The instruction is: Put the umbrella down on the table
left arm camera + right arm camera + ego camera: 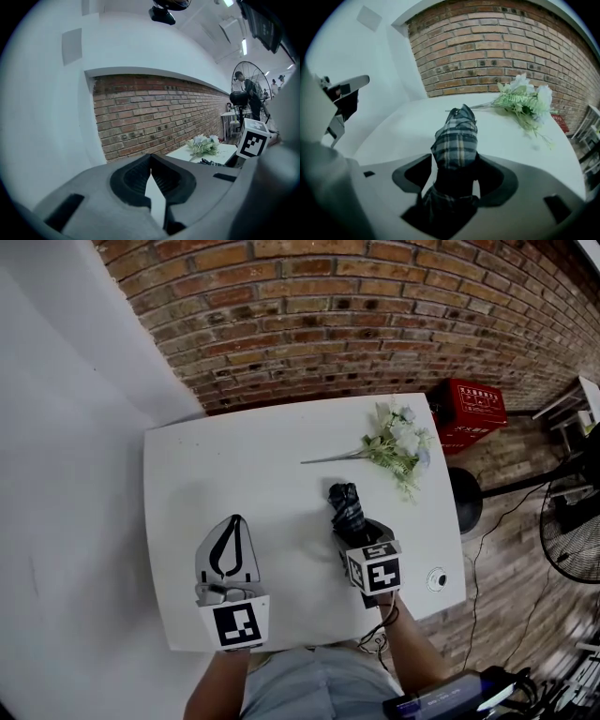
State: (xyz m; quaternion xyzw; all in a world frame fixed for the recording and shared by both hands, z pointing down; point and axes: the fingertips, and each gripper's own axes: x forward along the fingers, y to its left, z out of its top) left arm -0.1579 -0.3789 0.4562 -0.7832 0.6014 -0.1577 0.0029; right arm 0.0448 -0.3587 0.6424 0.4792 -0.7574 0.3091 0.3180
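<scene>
A folded dark plaid umbrella point(345, 505) lies on the white table point(234, 456), right of centre, its far end pointing toward the flowers. My right gripper point(357, 532) sits over its near end. In the right gripper view the umbrella point(457, 138) runs between the jaws of the right gripper point(454, 161), with thin slivers of table showing on both sides, so the jaws stand open around it. My left gripper point(232, 519) hovers near the table's front left, jaw tips together and nothing held. The left gripper point(151, 161) is also shut in its own view.
A bunch of white flowers with green leaves point(398, 446) lies at the table's far right. A small round white object point(437, 579) sits near the front right corner. Beyond the right edge are a red crate point(469, 409) and a standing fan point(572, 531). A brick wall backs the table.
</scene>
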